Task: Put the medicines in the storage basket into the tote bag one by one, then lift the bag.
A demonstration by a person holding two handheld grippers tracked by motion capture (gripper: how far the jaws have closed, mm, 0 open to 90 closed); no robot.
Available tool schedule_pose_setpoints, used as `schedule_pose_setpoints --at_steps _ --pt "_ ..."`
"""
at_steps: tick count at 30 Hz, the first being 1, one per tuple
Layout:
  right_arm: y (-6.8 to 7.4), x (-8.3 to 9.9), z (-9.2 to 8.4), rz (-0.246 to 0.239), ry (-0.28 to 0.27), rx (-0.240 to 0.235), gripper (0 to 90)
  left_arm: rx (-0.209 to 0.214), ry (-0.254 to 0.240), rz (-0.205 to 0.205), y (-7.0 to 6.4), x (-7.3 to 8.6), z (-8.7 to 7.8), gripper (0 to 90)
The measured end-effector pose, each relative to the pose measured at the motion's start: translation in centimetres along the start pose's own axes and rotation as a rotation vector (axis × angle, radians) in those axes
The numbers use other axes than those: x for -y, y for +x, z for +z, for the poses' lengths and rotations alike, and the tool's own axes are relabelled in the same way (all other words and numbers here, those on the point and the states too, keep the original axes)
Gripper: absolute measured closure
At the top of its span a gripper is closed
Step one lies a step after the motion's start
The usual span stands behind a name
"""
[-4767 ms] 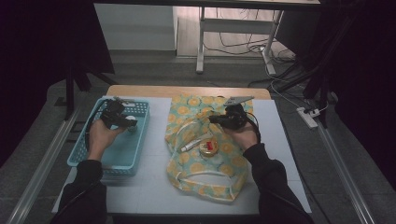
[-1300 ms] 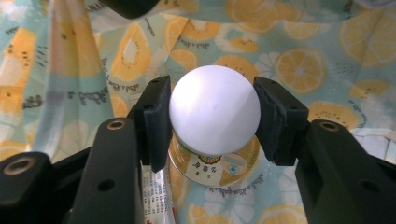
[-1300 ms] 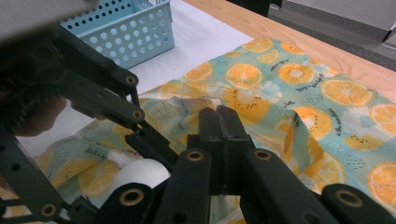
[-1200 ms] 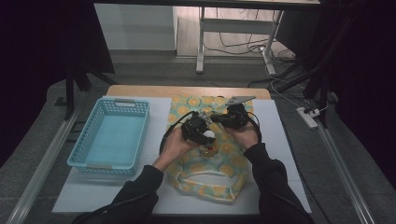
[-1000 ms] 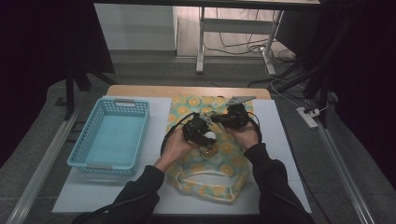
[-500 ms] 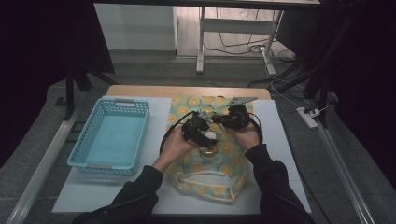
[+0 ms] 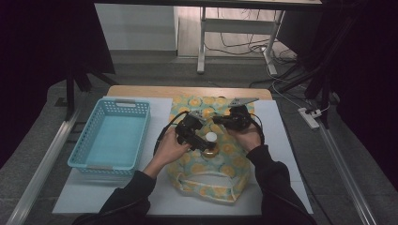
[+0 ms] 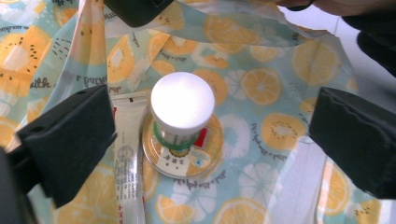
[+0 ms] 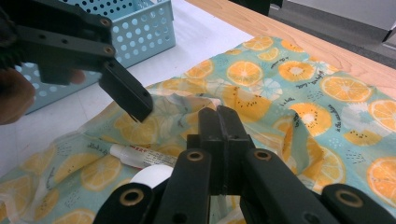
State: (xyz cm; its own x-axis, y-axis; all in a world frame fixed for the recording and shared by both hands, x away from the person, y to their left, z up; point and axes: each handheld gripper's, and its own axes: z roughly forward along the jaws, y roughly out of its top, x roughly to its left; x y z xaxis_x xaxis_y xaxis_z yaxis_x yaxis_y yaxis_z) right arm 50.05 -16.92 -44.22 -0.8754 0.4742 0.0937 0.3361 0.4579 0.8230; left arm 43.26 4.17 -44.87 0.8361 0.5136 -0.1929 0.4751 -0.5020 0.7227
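The left gripper [image 8: 205,135], its jaws just opened wide, hangs over the white-capped jar [image 8: 182,114] standing free between them, while the right gripper [image 9: 218,122] pinches the bag's [image 9: 299,93] edge.

We are looking at a light-blue perforated basket [image 7: 112,136] sitting at the left on a white sheet [image 7: 94,192]; the sheet is covering most of a wooden tabletop [image 7: 141,91], whose far edge is showing bare; a metal rail [image 7: 42,164] is running along the grey floor beside the table; a white power strip [image 7: 309,117] is lying on the floor at the right; cables [image 7: 239,44] are trailing on the floor beyond the table.
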Motion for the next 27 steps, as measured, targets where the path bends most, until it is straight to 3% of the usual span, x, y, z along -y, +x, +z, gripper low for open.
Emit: schedule_pose_setpoints --at_steps 5,10,18,24,27 --pt "0.0 0.1 -0.1 -0.002 -0.002 -0.001 90.0 -0.004 -0.042 0.008 -0.5 0.6 -1.2 0.0" --pt "0.0 0.0 -0.1 -0.002 -0.002 -0.001 90.0 0.009 -0.030 0.017 -1.1 1.1 -1.9 0.0" --pt "0.1 0.0 -0.2 -0.003 -0.005 -0.002 90.0 0.044 -0.030 0.033 -2.0 2.3 -1.7 0.8" --pt "0.1 0.0 -0.4 -0.005 -0.005 -0.001 90.0 0.041 -0.030 0.031 -2.4 3.4 -1.6 0.9" --pt "0.2 0.1 -0.4 -0.004 -0.006 -0.002 90.0 0.021 -0.036 0.061 -2.8 3.8 -1.5 1.6"
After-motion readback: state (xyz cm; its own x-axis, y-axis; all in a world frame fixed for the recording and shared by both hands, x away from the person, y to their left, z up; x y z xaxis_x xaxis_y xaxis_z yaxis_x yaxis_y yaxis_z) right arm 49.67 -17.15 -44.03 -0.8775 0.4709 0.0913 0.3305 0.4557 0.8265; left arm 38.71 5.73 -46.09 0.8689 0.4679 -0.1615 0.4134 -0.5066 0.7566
